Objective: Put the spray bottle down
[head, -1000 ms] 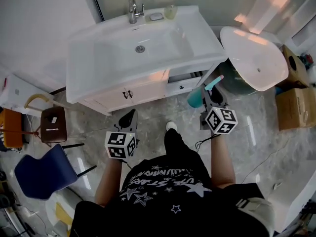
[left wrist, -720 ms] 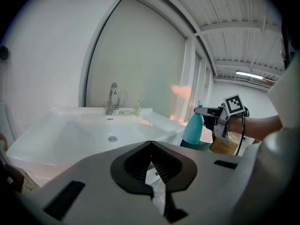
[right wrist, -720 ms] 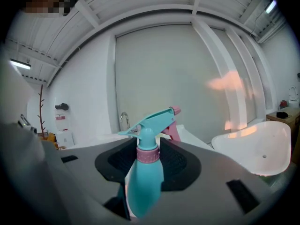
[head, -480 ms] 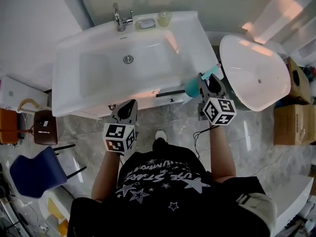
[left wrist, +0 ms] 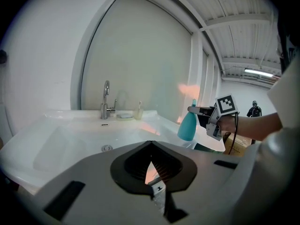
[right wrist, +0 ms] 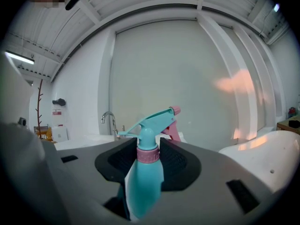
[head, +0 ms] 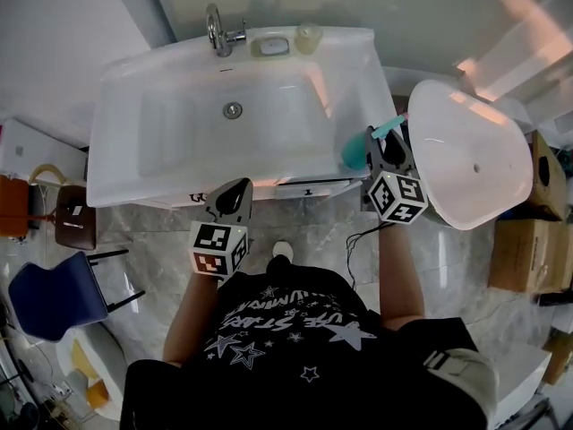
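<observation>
The teal spray bottle (head: 354, 150) with a pink collar and trigger stands upright in my right gripper (head: 380, 153), which is shut on its body just below the collar (right wrist: 148, 157). In the head view it hangs over the right end of the white sink counter (head: 354, 70). The left gripper view shows the bottle (left wrist: 188, 125) at the right, above the counter edge. My left gripper (head: 231, 198) is at the front edge of the counter, its jaws closed together with nothing in them (left wrist: 152, 172). The bottle's base is hidden in every view.
A faucet (head: 215, 30), a soap dish (head: 273, 46) and a small cup (head: 309, 36) line the back of the sink. A large white oval basin (head: 470, 155) stands close on the right. Cardboard boxes (head: 519, 253) lie beyond it. A blue chair (head: 45, 294) and a brown stool (head: 73, 222) are at the left.
The person has stepped up to the vanity. Both grippers moved toward it, and the bottle went from in front of the cabinet to over the counter's right end.
</observation>
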`<action>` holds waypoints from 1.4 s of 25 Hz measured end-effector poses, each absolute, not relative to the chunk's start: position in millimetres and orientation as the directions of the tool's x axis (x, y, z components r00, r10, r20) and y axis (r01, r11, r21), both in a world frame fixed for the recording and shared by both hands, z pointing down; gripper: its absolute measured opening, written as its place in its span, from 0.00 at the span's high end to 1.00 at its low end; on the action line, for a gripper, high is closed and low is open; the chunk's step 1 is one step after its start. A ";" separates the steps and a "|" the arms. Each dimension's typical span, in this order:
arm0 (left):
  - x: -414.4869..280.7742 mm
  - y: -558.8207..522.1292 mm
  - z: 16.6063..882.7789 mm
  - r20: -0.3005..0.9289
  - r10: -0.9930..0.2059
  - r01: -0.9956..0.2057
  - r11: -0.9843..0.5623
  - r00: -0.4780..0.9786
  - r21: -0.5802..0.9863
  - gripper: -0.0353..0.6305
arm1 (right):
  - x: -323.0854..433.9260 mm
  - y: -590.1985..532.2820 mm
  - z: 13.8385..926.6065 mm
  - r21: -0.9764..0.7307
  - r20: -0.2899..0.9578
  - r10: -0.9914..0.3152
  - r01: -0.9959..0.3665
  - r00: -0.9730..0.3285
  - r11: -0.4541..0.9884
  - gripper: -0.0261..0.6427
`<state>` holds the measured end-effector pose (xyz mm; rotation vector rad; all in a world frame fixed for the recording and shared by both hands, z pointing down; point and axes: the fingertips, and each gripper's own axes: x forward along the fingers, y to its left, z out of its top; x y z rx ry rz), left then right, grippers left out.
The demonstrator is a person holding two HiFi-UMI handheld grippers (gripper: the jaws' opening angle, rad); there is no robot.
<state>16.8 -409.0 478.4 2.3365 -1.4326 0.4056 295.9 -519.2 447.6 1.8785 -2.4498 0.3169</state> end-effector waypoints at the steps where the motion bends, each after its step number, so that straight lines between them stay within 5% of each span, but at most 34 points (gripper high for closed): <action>1: 16.9 -412.1 479.8 0.430 -0.789 -0.897 -0.411 0.438 0.160 0.92 | 295.3 -524.3 450.1 -0.138 0.156 -0.951 -0.959 -0.268 0.248 0.72; 35: 21.3 -432.0 504.9 0.508 -0.748 -0.900 -0.406 0.426 0.158 0.92 | 289.0 -560.4 497.6 -0.031 0.168 -0.951 -0.965 -0.260 0.259 0.66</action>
